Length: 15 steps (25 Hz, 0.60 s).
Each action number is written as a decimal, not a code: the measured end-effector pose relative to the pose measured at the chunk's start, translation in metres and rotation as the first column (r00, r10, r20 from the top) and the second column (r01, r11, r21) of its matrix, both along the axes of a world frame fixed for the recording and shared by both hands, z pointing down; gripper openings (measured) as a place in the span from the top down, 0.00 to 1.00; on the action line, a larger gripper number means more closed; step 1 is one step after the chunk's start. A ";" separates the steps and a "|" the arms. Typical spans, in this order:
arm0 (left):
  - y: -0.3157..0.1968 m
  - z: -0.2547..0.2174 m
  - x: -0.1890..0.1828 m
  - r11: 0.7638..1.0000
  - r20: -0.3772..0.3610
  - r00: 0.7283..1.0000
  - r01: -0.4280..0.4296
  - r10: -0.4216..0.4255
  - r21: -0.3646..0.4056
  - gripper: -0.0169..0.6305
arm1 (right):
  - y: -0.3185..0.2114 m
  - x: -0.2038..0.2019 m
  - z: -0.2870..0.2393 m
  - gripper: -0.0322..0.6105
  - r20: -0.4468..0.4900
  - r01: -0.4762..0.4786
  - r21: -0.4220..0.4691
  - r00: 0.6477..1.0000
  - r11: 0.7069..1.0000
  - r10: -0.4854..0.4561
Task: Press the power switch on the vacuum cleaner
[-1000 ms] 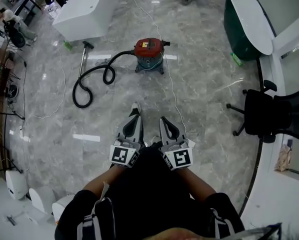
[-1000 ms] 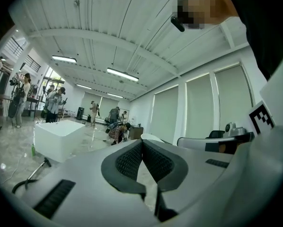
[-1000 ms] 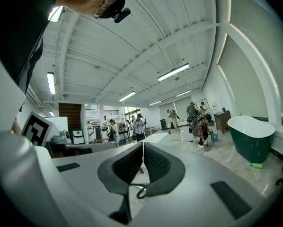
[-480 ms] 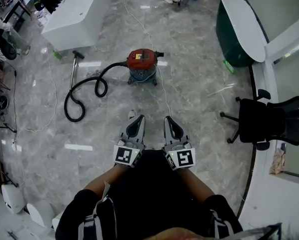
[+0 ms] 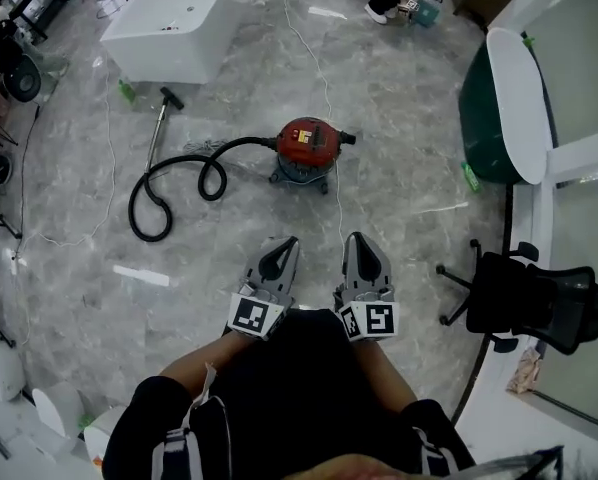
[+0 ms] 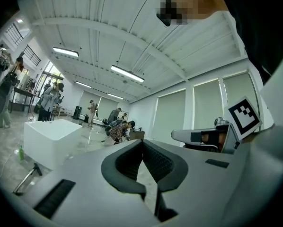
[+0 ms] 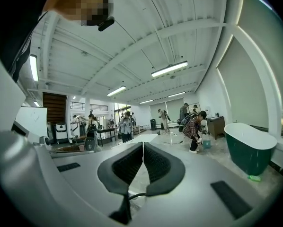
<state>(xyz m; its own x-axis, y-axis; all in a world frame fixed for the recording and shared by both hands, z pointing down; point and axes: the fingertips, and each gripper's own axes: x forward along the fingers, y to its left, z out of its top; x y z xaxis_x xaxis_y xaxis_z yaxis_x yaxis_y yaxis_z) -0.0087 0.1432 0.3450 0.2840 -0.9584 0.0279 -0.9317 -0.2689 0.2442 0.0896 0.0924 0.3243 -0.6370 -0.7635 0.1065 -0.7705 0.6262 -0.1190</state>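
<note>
Marble floor (image 5: 409, 198) bears vacuum cleaner (image 5: 307, 148); left hand-held gripper (image 5: 282, 248), right hand-held gripper (image 5: 363, 242) closed, empty.

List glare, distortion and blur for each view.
Head view: white streaks of glare on the glossy floor; the vacuum cleaner is sharp. Left gripper view: heavy fisheye bend, black corners, bright ceiling lights. Right gripper view: same bend and dark rim, no clear blur.

Left gripper (image 6: 142, 143) jaws together at tips; white counter (image 6: 51, 137) on left, people (image 6: 117, 129) in bkgd.
</note>
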 end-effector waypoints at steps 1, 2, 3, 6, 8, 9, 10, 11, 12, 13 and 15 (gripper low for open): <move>-0.009 0.001 -0.008 1.000 -0.007 1.000 0.006 -0.006 -0.005 0.95 | -0.011 -0.010 -0.003 0.92 -0.010 0.010 0.004 1.000 1.000 -0.010; -0.019 0.002 -0.016 1.000 -0.010 1.000 0.009 -0.009 -0.008 0.95 | -0.022 -0.021 -0.006 0.92 -0.017 0.022 0.006 1.000 1.000 -0.022; -0.029 0.003 -0.024 1.000 -0.011 1.000 0.010 -0.010 -0.008 0.95 | -0.032 -0.033 -0.009 0.92 -0.019 0.035 0.007 0.999 0.999 -0.035; -0.055 0.002 -0.052 1.000 -0.015 1.000 0.019 -0.019 0.004 0.95 | -0.052 -0.067 -0.012 0.92 -0.009 0.075 0.006 0.997 0.997 -0.075; -0.071 0.002 -0.071 0.999 -0.029 0.999 0.035 -0.035 0.009 0.95 | -0.064 -0.086 -0.011 0.92 -0.020 0.085 0.006 0.996 0.996 -0.085; -0.079 0.002 -0.080 0.999 -0.037 0.998 0.043 -0.042 0.012 0.95 | -0.071 -0.095 -0.011 0.92 -0.026 0.086 0.006 0.996 0.996 -0.086; -0.086 0.001 -0.088 0.999 -0.044 0.998 0.049 -0.048 0.015 0.95 | -0.078 -0.102 -0.012 0.92 -0.030 0.087 0.008 0.996 0.996 -0.087; -0.093 0.000 -0.095 0.999 -0.050 0.998 0.051 -0.050 0.017 0.95 | -0.085 -0.108 -0.013 0.92 -0.032 0.087 0.012 0.996 0.996 -0.086; -0.100 -0.001 -0.100 0.999 -0.052 0.997 0.049 -0.048 0.020 0.95 | -0.091 -0.114 -0.015 0.92 -0.031 0.085 0.016 0.996 0.996 -0.085; -0.106 -0.002 -0.106 0.999 -0.050 0.998 0.044 -0.043 0.024 0.95 | -0.097 -0.119 -0.017 0.92 -0.027 0.083 0.020 0.996 0.996 -0.082; -0.118 -0.005 -0.115 0.999 -0.038 0.999 0.037 -0.036 0.033 0.95 | -0.106 -0.129 -0.020 0.92 -0.018 0.080 0.022 0.997 0.997 -0.079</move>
<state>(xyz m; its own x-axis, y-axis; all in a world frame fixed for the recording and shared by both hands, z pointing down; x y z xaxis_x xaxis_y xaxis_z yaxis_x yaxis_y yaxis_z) -0.1242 0.0253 0.3403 0.2488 -0.9684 -0.0144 -0.9315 -0.2434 0.2704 -0.0392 -0.0141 0.3038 -0.6940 -0.7129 0.1012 -0.7200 0.6880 -0.0908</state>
